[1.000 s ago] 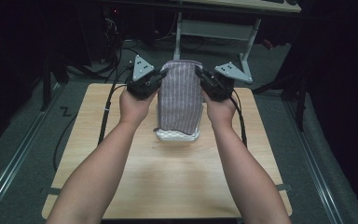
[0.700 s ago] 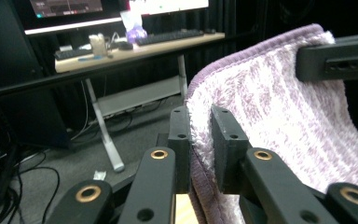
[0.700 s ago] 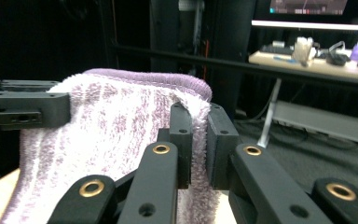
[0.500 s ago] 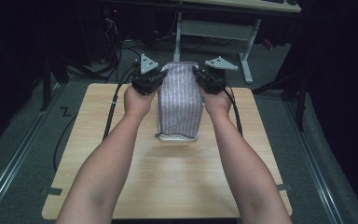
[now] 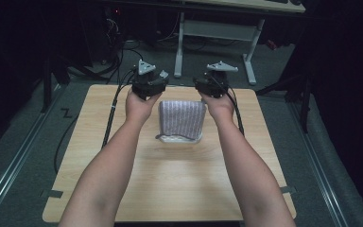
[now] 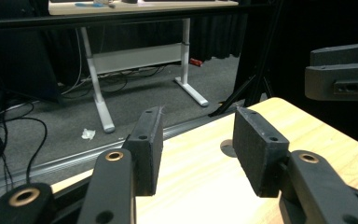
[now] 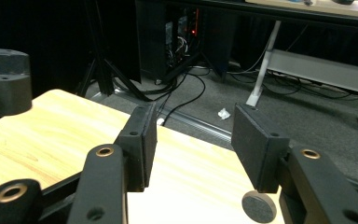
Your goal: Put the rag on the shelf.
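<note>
Item: striped cloth point(image 5: 182, 117), folded, mid-tabletop point(image 5: 170, 189), apparently over a white layer. Your left tongs point(image 5: 147, 84) and right tongs point(image 5: 212, 84) have just opened wide, empty, at its far corners. Step: fold released. Next: regrip an edge.

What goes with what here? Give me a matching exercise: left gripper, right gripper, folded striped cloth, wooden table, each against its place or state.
Things:
1. black left gripper
2. black right gripper
3. folded grey-striped cloth
4. light wooden table

Places or states:
A. lies flat on the tabletop between the two hands, held by neither
B. jaws open with nothing between them, beyond the cloth's far right corner
C. bears the cloth, bare wood along its near half
D. jaws open with nothing between them, beyond the cloth's far left corner

Pairs: 1-D, 2-B, 3-A, 4-C
</note>
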A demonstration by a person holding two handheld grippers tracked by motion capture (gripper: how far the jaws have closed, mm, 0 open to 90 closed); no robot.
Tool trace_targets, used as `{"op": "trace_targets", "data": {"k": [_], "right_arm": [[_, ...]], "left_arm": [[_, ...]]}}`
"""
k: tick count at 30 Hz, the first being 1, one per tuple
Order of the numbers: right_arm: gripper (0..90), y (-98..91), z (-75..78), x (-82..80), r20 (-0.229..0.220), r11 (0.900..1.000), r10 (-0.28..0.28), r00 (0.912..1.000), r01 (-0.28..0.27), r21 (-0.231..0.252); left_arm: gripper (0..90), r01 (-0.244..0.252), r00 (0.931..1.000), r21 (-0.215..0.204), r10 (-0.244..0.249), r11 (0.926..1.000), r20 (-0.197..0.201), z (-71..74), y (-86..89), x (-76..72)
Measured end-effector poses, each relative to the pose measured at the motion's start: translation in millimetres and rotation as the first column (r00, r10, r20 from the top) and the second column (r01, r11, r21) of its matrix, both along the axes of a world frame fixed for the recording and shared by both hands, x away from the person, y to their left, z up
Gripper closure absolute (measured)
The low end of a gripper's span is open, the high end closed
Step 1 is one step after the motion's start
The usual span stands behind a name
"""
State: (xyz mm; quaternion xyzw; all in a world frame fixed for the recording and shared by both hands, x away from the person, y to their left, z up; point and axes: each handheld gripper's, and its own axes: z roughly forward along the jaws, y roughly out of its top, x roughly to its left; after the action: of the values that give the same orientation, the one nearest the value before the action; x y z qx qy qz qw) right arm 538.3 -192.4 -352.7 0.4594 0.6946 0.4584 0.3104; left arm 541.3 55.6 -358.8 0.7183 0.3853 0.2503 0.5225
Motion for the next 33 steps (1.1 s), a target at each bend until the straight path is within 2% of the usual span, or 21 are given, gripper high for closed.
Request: {"op": "trace_targets", "data": {"k": [6,9,16,19,22,25,27,29,33], "right_arm": [[51.9,-0.3,-1.5,-12.9,-0.008,0.9994,0.028,0.9996,-0.028,-0.021],[52.4,-1.2,-2.6,-18.4,-0.001,0.9994,0.025,0.9997,-0.025,-0.023],[52.3,-3.1,-1.5,-29.2,0.007,0.9990,0.038,0.9993,-0.038,-0.023],[52.5,-3.0,-1.2,-34.6,0.009,0.9988,0.046,0.9989,-0.046,-0.020],[54.1,-3.4,0.0,-43.7,0.017,0.9978,0.063,0.9979,-0.062,-0.022],[53.1,-6.6,1.6,-53.5,0.027,0.9964,0.080,0.9964,-0.079,-0.030],[53.7,-10.5,2.7,-61.4,0.026,0.9965,0.083,0.9962,-0.083,-0.007],[54.3,-15.6,3.1,-69.7,0.036,0.9960,0.086,0.9957,-0.087,0.023],[56.6,-25.0,0.8,-86.1,0.048,0.9965,0.066,0.9967,-0.068,0.048]], "left_arm": [[52.9,0.010,0.9999,-0.018,-0.010,0.9998,0.009,1.0,3.5,-15.0],[52.9,0.006,0.9999,-0.006,-0.006,1.0000,0.011,1.1,4.4,-20.6],[52.2,0.011,0.9995,-0.014,-0.010,0.9998,0.030,5.9,8.8,-32.5],[51.4,0.018,0.9998,-0.031,-0.017,0.9994,0.012,6.5,11.7,-36.0],[50.0,0.032,0.9994,-0.063,-0.031,0.9975,0.016,7.0,15.5,-43.2],[48.3,0.035,0.9994,-0.076,-0.035,0.9965,-0.007,5.6,18.5,-50.3],[46.4,0.039,0.9992,-0.084,-0.040,0.9957,-0.001,1.9,21.5,-58.8],[45.5,0.029,0.9996,-0.069,-0.029,0.9972,0.006,-1.0,25.0,-67.1],[43.5,0.038,0.9993,-0.051,-0.038,0.9980,-0.004,-6.5,34.7,-83.0]]}}
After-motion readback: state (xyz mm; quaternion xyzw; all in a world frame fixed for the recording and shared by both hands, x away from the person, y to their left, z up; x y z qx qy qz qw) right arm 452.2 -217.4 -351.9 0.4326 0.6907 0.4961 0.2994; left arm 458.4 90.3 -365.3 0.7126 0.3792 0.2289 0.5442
